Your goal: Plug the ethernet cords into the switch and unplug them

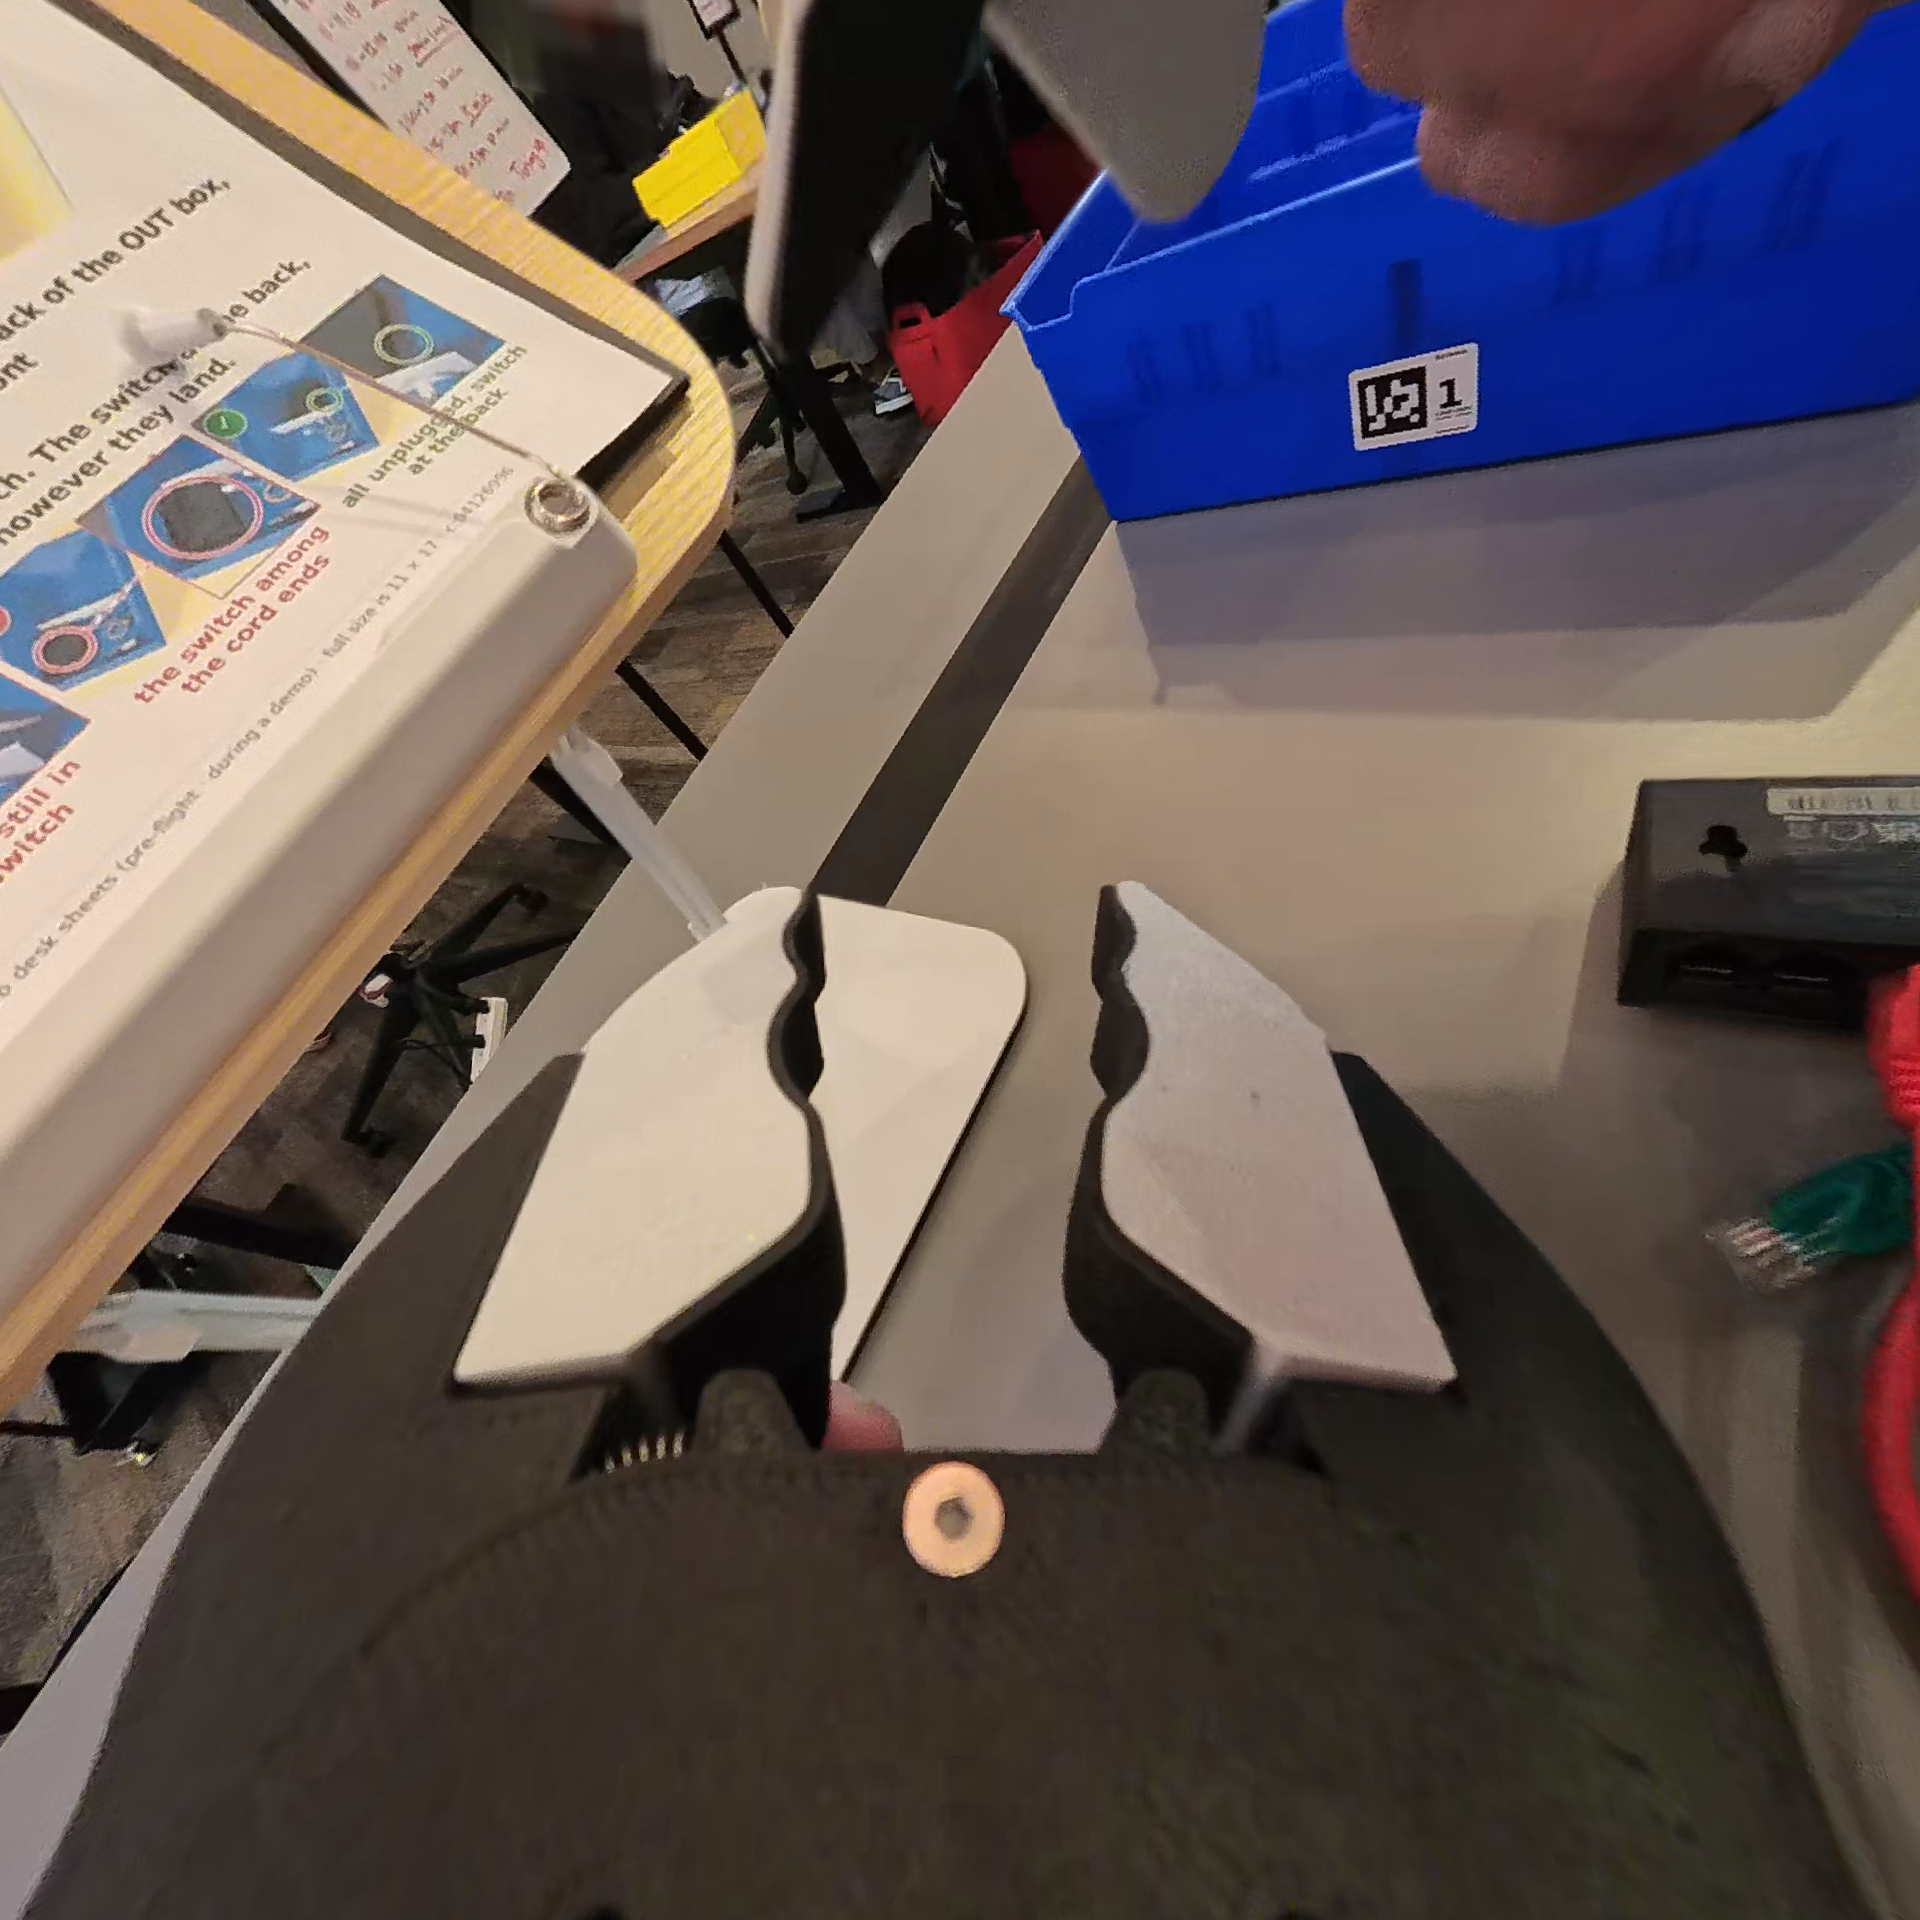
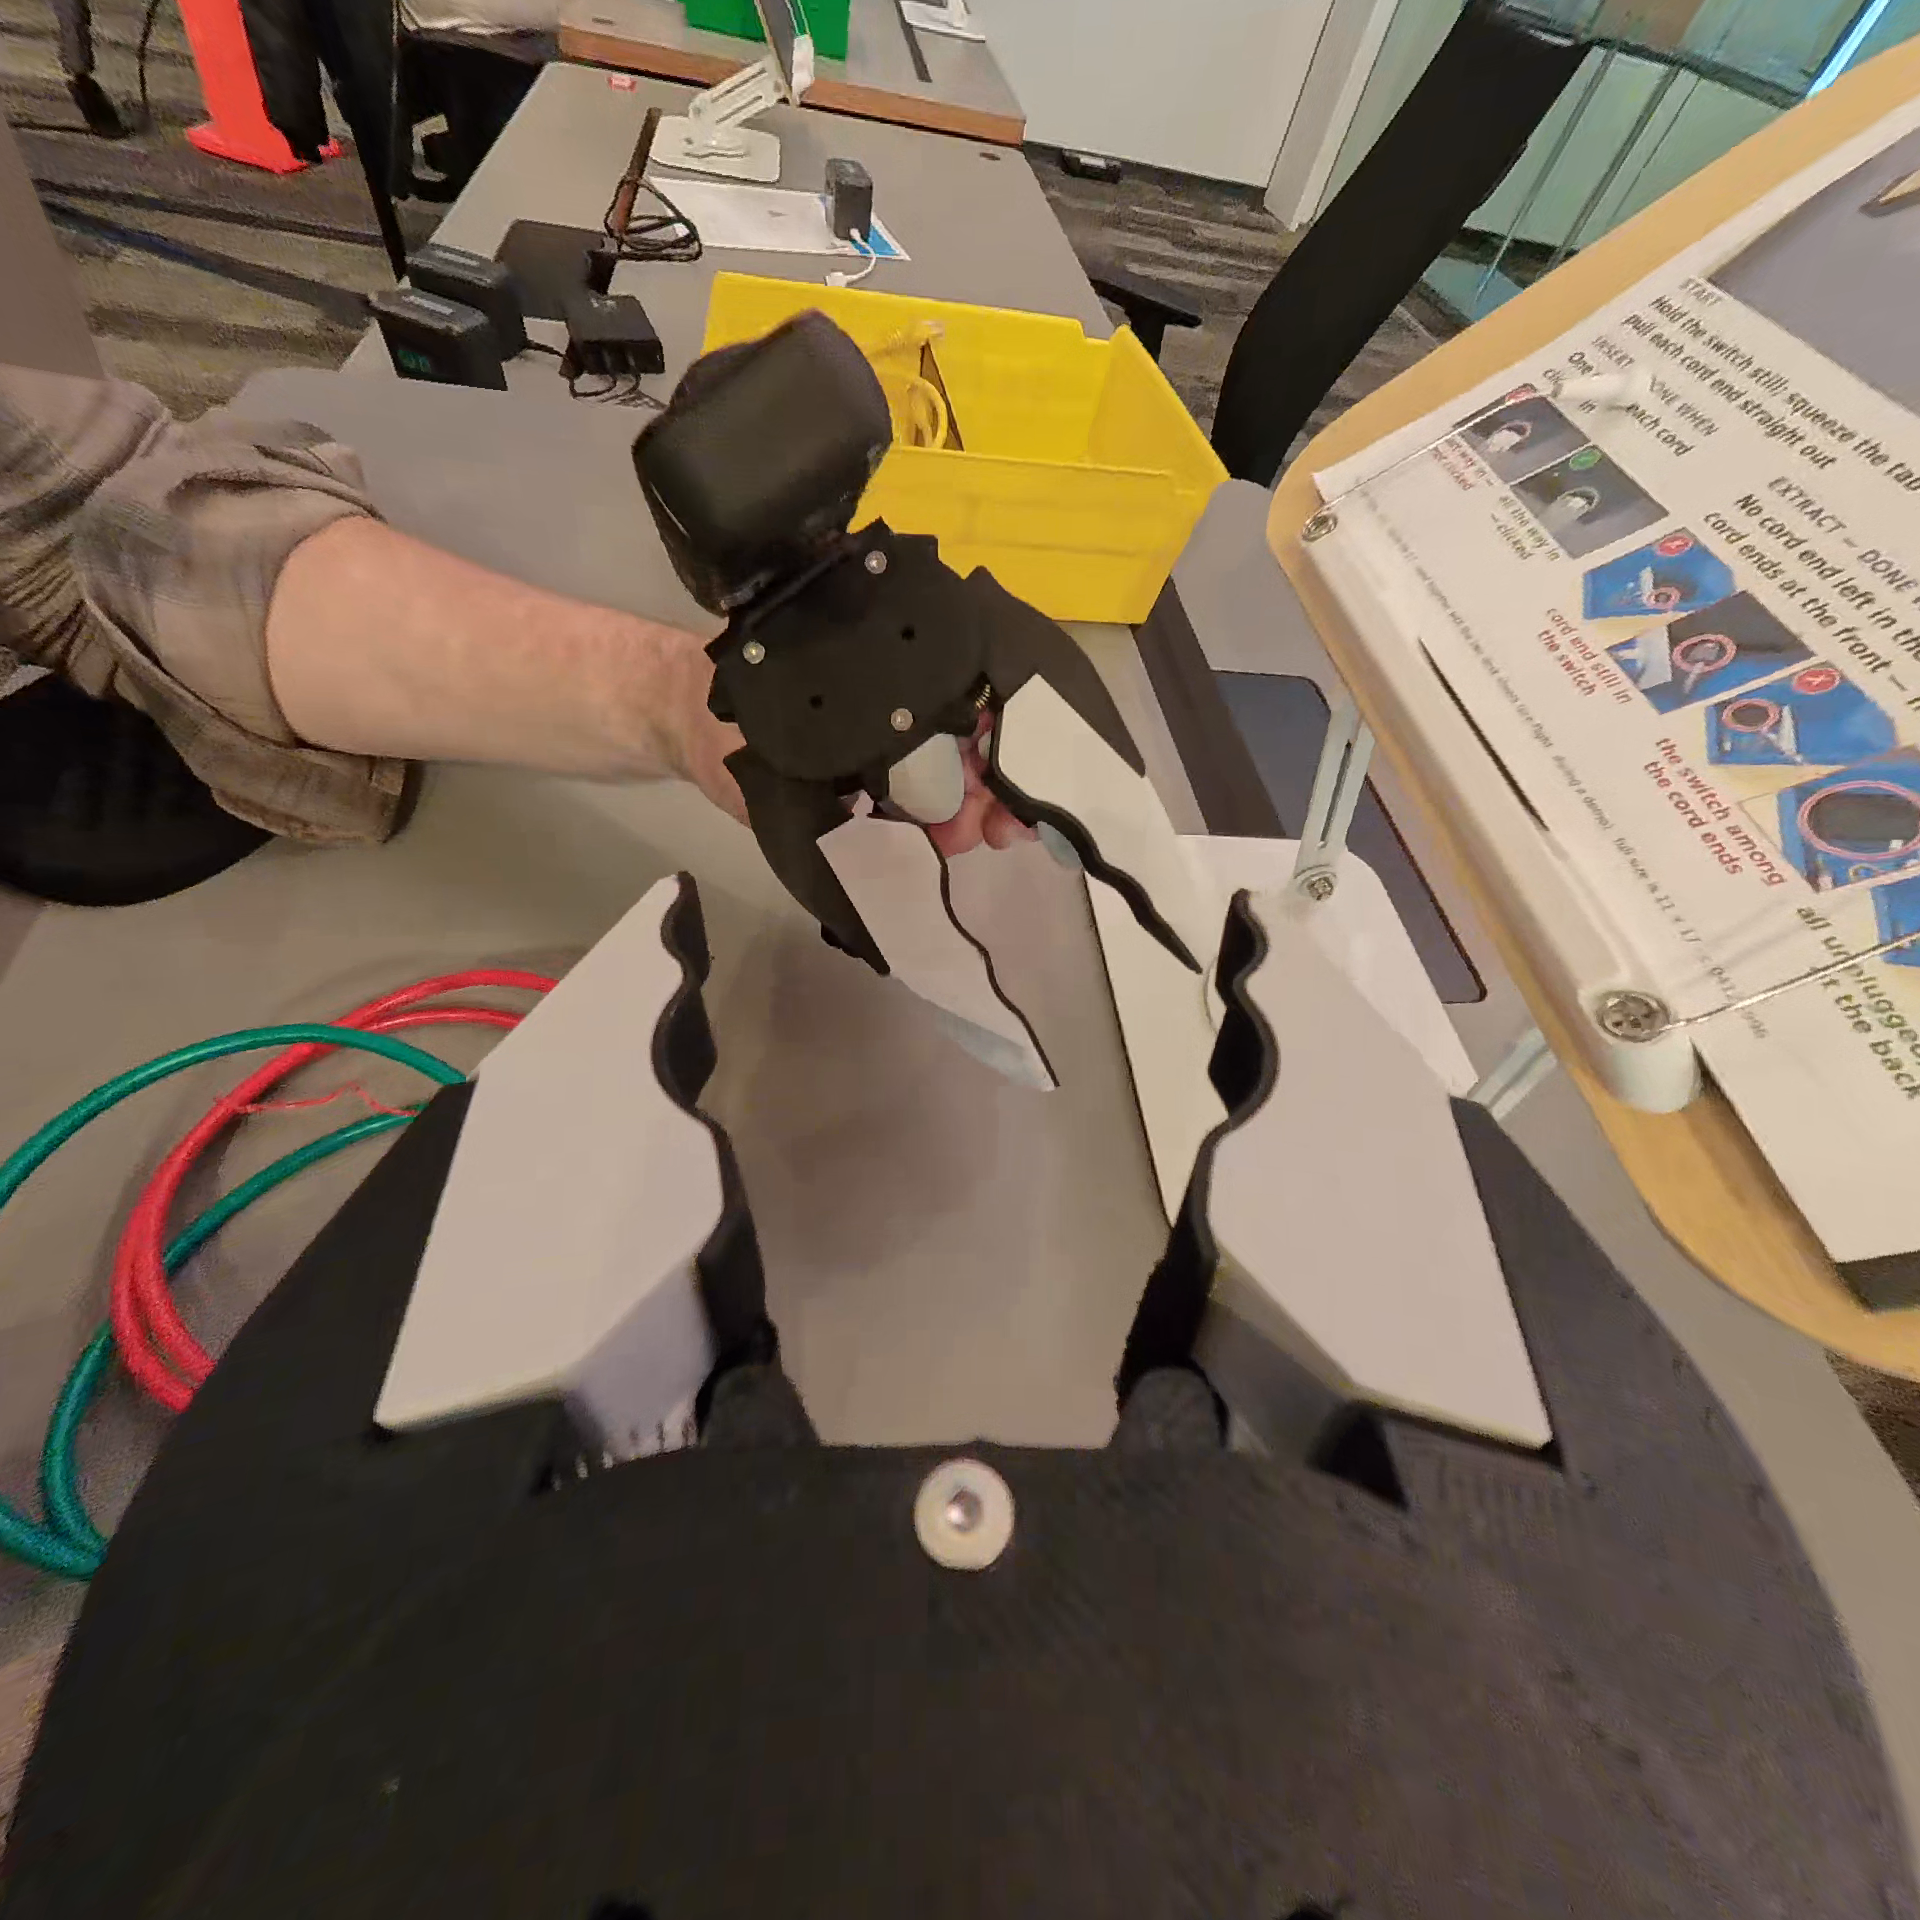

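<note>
On the grey table (image 1: 1351, 790) a blue bin (image 1: 1507, 343), its contents hidden, stands behind the black switch (image 1: 1766, 914), a yellow bin (image 2: 997, 478) holds pale coiled cord, red cord (image 2: 156, 1247) and green cord (image 2: 62, 1455) lie loose, and the left tongs (image 1: 956, 935) and right tongs (image 2: 961, 935) both hang released, grasping nothing.

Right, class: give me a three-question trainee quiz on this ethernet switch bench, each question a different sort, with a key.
1. True or false: a cord is plugged into the black switch.
2. Which bin carries a square marker tag? A) the blue bin B) the yellow bin
3. Fill in: the left gripper and right gripper both have jaws that are ____.

Key: 1 false, as far as the visible ports show; the green cord plug lies loose on the table, beside the red cord. 2 A. 3 open.
</note>
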### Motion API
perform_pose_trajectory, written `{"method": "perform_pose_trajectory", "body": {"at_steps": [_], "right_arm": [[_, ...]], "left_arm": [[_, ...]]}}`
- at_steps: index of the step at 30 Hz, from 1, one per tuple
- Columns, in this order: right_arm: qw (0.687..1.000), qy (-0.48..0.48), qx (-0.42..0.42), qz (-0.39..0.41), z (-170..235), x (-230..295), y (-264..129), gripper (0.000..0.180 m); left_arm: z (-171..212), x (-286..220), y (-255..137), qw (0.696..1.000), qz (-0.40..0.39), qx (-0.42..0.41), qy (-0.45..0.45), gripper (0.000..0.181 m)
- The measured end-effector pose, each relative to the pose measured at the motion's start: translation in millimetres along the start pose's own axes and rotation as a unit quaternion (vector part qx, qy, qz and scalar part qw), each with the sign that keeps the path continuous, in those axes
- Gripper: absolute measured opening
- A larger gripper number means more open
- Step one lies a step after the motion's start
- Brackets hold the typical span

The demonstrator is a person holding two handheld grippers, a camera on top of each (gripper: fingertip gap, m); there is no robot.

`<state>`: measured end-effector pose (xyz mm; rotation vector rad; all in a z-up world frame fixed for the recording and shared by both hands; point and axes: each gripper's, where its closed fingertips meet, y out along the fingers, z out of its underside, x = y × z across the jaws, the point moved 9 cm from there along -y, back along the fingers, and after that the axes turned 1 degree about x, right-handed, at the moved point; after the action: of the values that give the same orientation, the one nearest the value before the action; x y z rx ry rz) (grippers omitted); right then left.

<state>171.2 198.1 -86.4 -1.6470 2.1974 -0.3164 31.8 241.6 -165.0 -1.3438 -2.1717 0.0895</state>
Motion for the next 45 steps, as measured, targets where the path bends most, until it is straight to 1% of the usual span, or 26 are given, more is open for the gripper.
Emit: {"method": "perform_pose_trajectory", "body": {"at_steps": [2,5,9,11,13,15,17,19,21,22,23,25,29,31,33,34,37,40,42,43,45], "right_arm": [[1.000,0.006,-0.001,-0.005,4.2,-2.4,0.0,0.098],[1.000,0.005,-0.007,0.001,5.2,-6.0,-4.6,0.098],[1.000,0.005,-0.007,0.010,8.3,-8.1,-10.3,0.097],[1.000,0.008,-0.015,0.013,8.8,-9.0,-15.2,0.096],[1.000,0.009,-0.012,0.019,11.0,-10.2,-18.0,0.096],[1.000,0.011,-0.014,0.021,11.1,-10.6,-19.8,0.096],[1.000,0.008,-0.018,0.021,10.1,-9.8,-21.0,0.096],[1.000,0.008,-0.015,0.022,10.4,-9.7,-21.4,0.096],[1.000,0.007,-0.014,0.024,11.3,-9.9,-22.4,0.096],[1.000,0.009,-0.017,0.024,11.7,-10.2,-23.1,0.096],[0.999,0.010,-0.019,0.024,12.3,-10.6,-23.5,0.095],[0.999,0.014,-0.022,0.022,14.2,-11.4,-23.1,0.095],[1.000,0.016,-0.012,0.015,18.4,-11.7,-15.5,0.094],[1.000,0.017,-0.002,0.012,20.7,-11.6,-10.1,0.095],[1.000,0.017,0.000,0.006,21.1,-10.7,-5.5,0.095],[1.000,0.016,0.000,0.003,20.9,-10.1,-3.5,0.094],[1.000,0.014,0.007,-0.001,21.3,-8.8,1.6,0.095],[1.000,0.012,0.011,-0.002,21.6,-8.2,3.4,0.094],[1.000,0.012,0.011,-0.002,22.1,-8.5,3.3,0.094],[1.000,0.013,0.011,-0.001,22.5,-8.8,2.9,0.094],[1.000,0.014,0.010,0.000,23.8,-9.7,2.3,0.094]], "left_arm": [[-4.1,-0.2,-1.4,1.000,-0.011,-0.005,0.007,0.048],[-13.8,4.9,-10.7,0.999,-0.039,-0.017,0.027,0.040],[-34.6,21.4,-34.9,0.996,-0.062,-0.058,0.001,0.027],[-46.5,30.8,-49.9,0.995,-0.052,-0.081,-0.014,0.021],[-60.8,44.8,-63.6,0.993,-0.046,-0.102,-0.028,0.018],[-71.4,61.4,-77.4,0.995,-0.057,-0.086,-0.004,0.012],[-77.3,76.8,-97.7,0.995,-0.074,-0.062,0.028,0.013],[-72.7,92.9,-123.8,0.994,-0.101,-0.024,0.043,0.015],[-58.1,109.4,-156.7,0.990,-0.132,0.015,0.042,0.019],[-46.6,118.0,-174.8,0.986,-0.153,0.043,0.040,0.025],[-32.1,126.9,-193.7,0.979,-0.181,0.080,0.041,0.033],[2.3,140.3,-233.7,0.961,-0.223,0.155,0.049,0.041],[79.6,151.2,-304.5,0.906,-0.286,0.310,0.030,0.058],[116.1,146.3,-325.4,0.877,-0.303,0.371,0.029,0.066],[145.6,137.9,-331.4,0.861,-0.309,0.402,0.035,0.072],[158.1,134.9,-331.2,0.852,-0.312,0.418,0.054,0.073],[185.2,132.3,-321.9,0.834,-0.313,0.441,0.109,0.069],[204.7,138.7,-308.6,0.824,-0.292,0.468,0.126,0.068],[213.4,145.3,-302.4,0.830,-0.281,0.468,0.111,0.062],[218.7,149.2,-300.4,0.826,-0.280,0.477,0.104,0.061],[228.5,155.3,-298.0,0.808,-0.277,0.507,0.111,0.049]]}}
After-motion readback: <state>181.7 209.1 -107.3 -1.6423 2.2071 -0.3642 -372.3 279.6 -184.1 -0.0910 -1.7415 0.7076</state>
